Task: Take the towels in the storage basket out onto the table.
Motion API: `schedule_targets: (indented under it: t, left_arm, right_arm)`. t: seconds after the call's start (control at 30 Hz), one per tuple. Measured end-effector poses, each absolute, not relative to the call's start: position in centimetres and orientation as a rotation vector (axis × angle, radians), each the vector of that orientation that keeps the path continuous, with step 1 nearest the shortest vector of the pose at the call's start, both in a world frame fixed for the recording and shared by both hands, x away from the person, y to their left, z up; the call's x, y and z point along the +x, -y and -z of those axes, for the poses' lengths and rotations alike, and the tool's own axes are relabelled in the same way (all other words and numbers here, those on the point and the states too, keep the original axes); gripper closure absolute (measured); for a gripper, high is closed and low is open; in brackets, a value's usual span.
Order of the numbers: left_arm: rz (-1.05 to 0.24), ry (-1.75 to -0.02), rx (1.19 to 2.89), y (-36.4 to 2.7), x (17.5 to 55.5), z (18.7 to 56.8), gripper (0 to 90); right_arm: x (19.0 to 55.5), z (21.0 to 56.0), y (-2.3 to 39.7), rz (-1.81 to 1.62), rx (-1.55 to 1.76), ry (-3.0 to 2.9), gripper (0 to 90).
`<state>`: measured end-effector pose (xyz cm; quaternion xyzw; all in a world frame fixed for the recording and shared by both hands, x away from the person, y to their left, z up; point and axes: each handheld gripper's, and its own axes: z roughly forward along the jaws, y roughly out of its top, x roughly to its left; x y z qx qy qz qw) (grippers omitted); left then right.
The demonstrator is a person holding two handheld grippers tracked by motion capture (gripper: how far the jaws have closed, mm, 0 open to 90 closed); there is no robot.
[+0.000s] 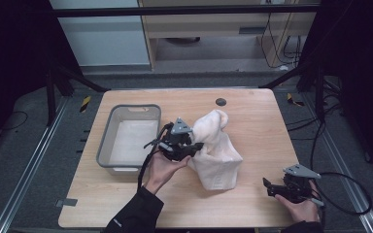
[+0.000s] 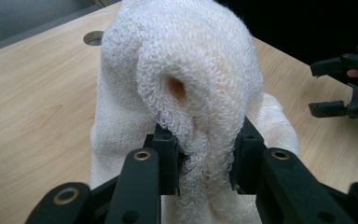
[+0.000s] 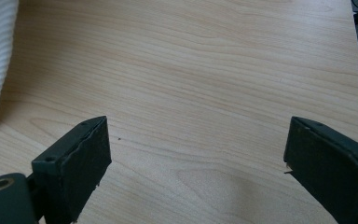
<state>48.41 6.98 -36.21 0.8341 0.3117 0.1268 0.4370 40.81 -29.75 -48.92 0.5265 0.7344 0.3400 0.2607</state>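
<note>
At mid-table, the left gripper (image 2: 204, 163) pinches a fold of the cream-white terry towel (image 1: 216, 148), which stands bunched on the light wooden table (image 1: 252, 109). Just left sits a grey plastic basin (image 1: 108, 126). The right gripper (image 3: 196, 163), jaws spread wide, hovers over bare wood near the table's near-right edge. No legible writing.

High view looks forward and down from above the near edge of the table (image 1: 252, 111). Left gripper view sits close behind its jaws, facing the towel (image 2: 191, 70); right gripper view faces bare tabletop, sharing that towel's edge at its left
</note>
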Motion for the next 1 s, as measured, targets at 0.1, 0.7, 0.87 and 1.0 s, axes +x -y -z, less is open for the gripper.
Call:
schedule_targets:
  t: [0.1, 0.7, 0.87, 1.0]
  left_arm:
    - [-0.315, -0.777, 2.080, -6.8, 48.5, 36.9, 68.2]
    - [-0.293, -0.797, 2.115, -5.7, 49.1, 40.4, 65.1]
    - [-0.289, -0.806, 2.133, -5.5, 49.3, 41.4, 63.1]
    - [-0.291, -0.820, 2.157, -5.4, 49.5, 41.9, 60.5]
  right_arm:
    - [40.8, 48.9, 29.7, -0.922, 1.430, -1.990, 7.1]
    - [40.8, 49.0, 29.7, -0.912, 1.424, -1.995, 7.1]
    - [40.8, 49.1, 29.7, -0.910, 1.427, -1.998, 7.1]
    - [40.8, 49.1, 29.7, -0.909, 1.423, -2.001, 7.0]
